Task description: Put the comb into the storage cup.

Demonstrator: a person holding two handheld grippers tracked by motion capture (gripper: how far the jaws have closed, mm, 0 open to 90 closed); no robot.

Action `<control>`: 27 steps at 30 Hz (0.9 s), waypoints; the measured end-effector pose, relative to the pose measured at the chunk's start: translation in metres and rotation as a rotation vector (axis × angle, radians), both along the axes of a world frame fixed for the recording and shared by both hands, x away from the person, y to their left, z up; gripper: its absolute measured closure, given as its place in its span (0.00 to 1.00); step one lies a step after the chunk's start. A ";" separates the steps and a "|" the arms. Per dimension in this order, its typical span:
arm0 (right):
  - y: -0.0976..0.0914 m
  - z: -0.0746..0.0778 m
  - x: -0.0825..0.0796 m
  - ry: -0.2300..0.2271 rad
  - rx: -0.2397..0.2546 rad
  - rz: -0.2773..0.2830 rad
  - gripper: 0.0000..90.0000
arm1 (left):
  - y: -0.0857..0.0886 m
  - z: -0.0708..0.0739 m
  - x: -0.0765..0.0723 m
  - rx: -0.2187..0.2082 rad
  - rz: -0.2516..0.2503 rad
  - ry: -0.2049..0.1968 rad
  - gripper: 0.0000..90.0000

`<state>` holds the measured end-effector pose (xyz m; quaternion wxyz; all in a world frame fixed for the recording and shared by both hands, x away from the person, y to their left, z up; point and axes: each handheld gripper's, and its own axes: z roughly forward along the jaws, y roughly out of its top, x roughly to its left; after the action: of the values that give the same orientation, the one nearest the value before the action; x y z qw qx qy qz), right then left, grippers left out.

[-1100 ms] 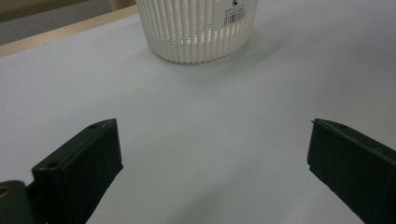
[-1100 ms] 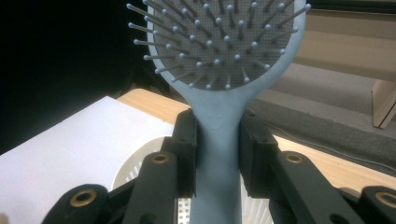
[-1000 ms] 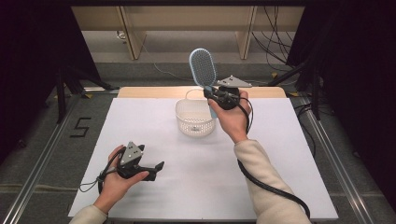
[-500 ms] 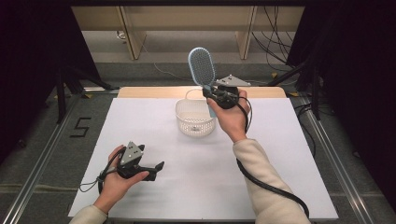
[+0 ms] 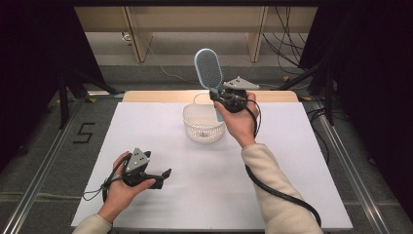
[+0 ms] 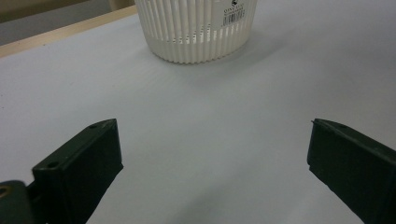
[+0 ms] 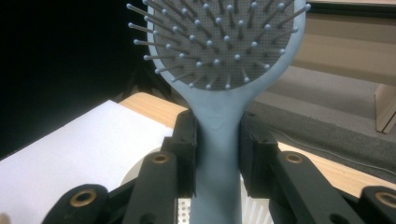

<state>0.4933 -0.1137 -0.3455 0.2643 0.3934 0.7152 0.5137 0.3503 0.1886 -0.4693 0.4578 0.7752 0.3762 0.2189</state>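
Hairbrush: pale blue-grey plastic paddle type, oval head, dark grey cushion pad w/ rows of thin pins, each pin ball-tipped in the same pale blue. Handle is smooth, narrows below the head. In the right gripper view the brush stands upright, bristle face toward the camera, head top cut off by the frame.

Right gripper is clamped on the brush handle; both black jaws press its sides just under the head, seen close in the right gripper view. Brush is held up in the air, head pointing up and away from the person, above the far rim of the basket, near the middle of the desk's far edge. Lower end of the handle dips toward the basket; can't tell if it touches the rim.

Basket: small, round, white plastic, slatted walls, barcode sticker near the rim in the left gripper view. Sits on the white desk sheet, centre-far part.

Left gripper rests on the sheet near the desk's front-left corner, well apart from basket. Jaws spread wide, nothing between them, pointing at the basket across bare sheet. Person's left hand wraps its body, cable trailing off the left.
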 end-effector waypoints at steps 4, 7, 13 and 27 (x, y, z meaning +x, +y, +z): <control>0.000 0.000 0.001 0.000 0.001 0.001 0.78 | 0.000 0.000 0.000 0.000 0.000 0.000 0.03; 0.000 0.001 0.002 -0.001 0.003 -0.001 0.78 | 0.000 0.000 0.000 0.003 0.000 0.000 0.03; 0.001 0.002 0.003 -0.004 0.001 -0.001 0.78 | 0.000 0.000 0.000 0.003 0.000 0.000 0.03; 0.008 0.000 0.005 0.000 -0.006 0.011 0.78 | 0.000 0.000 0.000 0.003 -0.001 -0.001 0.03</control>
<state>0.4983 -0.1052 -0.3455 0.2627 0.3888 0.7188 0.5130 0.3504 0.1890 -0.4689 0.4569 0.7761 0.3752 0.2195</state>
